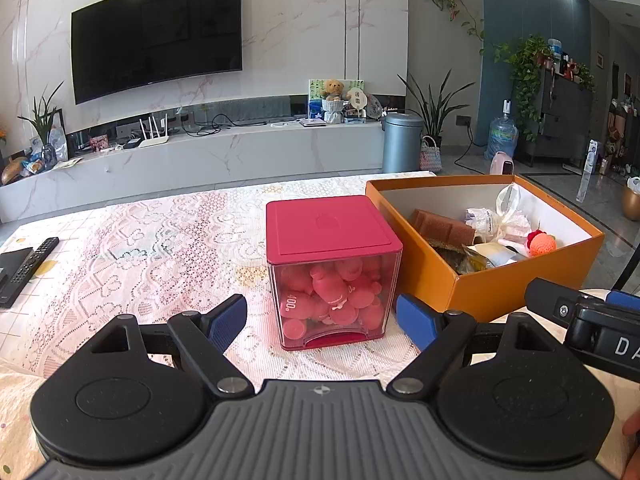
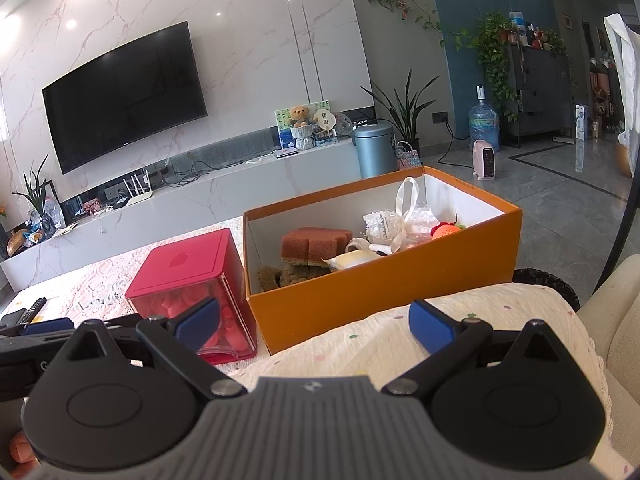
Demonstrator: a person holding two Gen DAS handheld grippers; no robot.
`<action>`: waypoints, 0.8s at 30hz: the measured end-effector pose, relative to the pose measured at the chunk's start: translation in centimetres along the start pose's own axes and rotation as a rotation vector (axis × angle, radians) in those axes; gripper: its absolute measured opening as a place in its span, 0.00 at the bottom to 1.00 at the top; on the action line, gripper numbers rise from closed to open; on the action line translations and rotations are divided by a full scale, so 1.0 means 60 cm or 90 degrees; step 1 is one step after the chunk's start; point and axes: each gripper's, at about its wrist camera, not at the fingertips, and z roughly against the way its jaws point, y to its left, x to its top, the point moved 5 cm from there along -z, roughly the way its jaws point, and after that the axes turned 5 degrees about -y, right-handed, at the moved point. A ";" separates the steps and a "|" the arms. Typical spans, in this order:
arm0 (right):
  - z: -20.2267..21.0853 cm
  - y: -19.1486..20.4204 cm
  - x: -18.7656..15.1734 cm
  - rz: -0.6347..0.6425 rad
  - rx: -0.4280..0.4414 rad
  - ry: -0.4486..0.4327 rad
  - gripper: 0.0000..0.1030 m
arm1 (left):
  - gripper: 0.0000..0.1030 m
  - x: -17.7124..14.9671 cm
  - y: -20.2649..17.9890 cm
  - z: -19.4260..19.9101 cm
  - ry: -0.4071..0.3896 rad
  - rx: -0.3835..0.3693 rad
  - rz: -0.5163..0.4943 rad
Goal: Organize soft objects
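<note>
soft goods mostly boxed, both tongs empty
left wrist: left tongs [image 1: 320, 320] wide, facing red lidded bin [image 1: 334, 268] on worktop [image 1: 140, 248]; sponge [image 1: 442, 229] already in orange box [image 1: 520, 284]. right wrist: right tongs [image 2: 314, 326] wide, nothing held; further sorting looks pending.

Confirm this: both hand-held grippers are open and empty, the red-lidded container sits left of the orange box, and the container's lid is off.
One thing is wrong: the lid is on. The left wrist view shows the red lid seated flat on the clear container, closing it. The rest holds: the left hand-held gripper and right hand-held gripper are open and empty, and the container sits left of the orange box.
</note>
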 end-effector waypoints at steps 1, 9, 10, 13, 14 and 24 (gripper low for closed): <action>0.000 0.000 0.000 0.000 0.000 0.000 0.96 | 0.96 0.000 0.000 0.000 0.000 0.000 0.001; 0.000 0.000 0.000 0.000 0.000 0.000 0.96 | 0.96 0.000 -0.001 0.002 0.000 -0.002 0.001; 0.000 0.000 0.000 0.000 0.000 0.000 0.96 | 0.96 0.001 -0.002 0.002 0.001 -0.002 0.002; 0.000 0.000 0.000 0.000 0.000 0.000 0.96 | 0.96 0.001 -0.002 0.003 0.000 -0.003 0.003; 0.000 0.000 0.000 0.000 0.000 0.000 0.96 | 0.96 0.001 -0.002 0.003 0.000 -0.002 0.002; 0.001 0.000 0.000 0.000 0.000 0.000 0.96 | 0.96 0.001 -0.003 0.003 0.000 -0.003 0.003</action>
